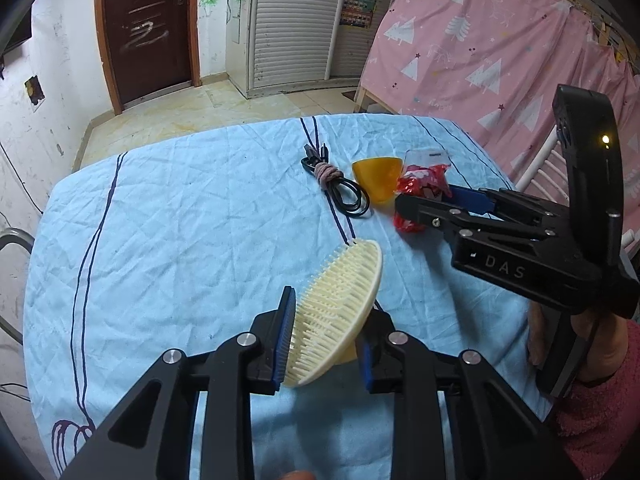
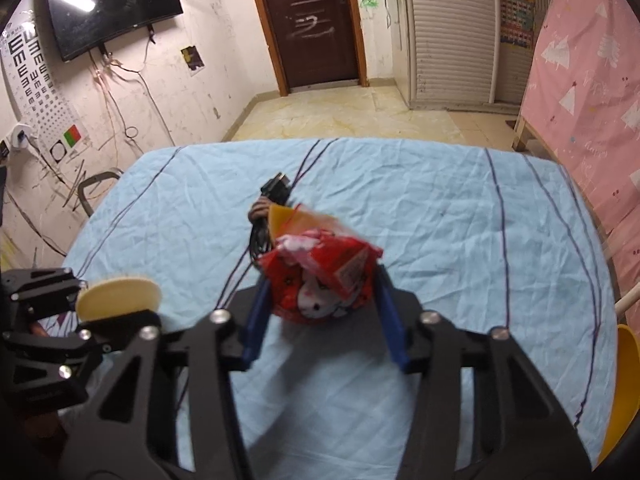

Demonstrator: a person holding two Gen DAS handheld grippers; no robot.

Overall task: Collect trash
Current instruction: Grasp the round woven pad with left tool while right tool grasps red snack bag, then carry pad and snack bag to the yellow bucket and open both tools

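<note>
Crumpled red foil snack wrapper (image 2: 320,284) pinched in right gripper (image 2: 320,300) above pale blue striped cloth (image 2: 440,220), beside orange plastic cup (image 1: 378,178) and black coiled cable (image 1: 340,188); cream bristled brush disc (image 1: 336,312) clamped in left gripper (image 1: 326,336); loose, slippery foil likely to slide free.

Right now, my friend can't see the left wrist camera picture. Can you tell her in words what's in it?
The left tool grips a cream plastic brush with short bristles above a wrinkled light blue tablecloth. At right, the right tool pinches a crumpled red snack wrapper beside an orange plastic cup lying on its side and a coiled black cable.
</note>
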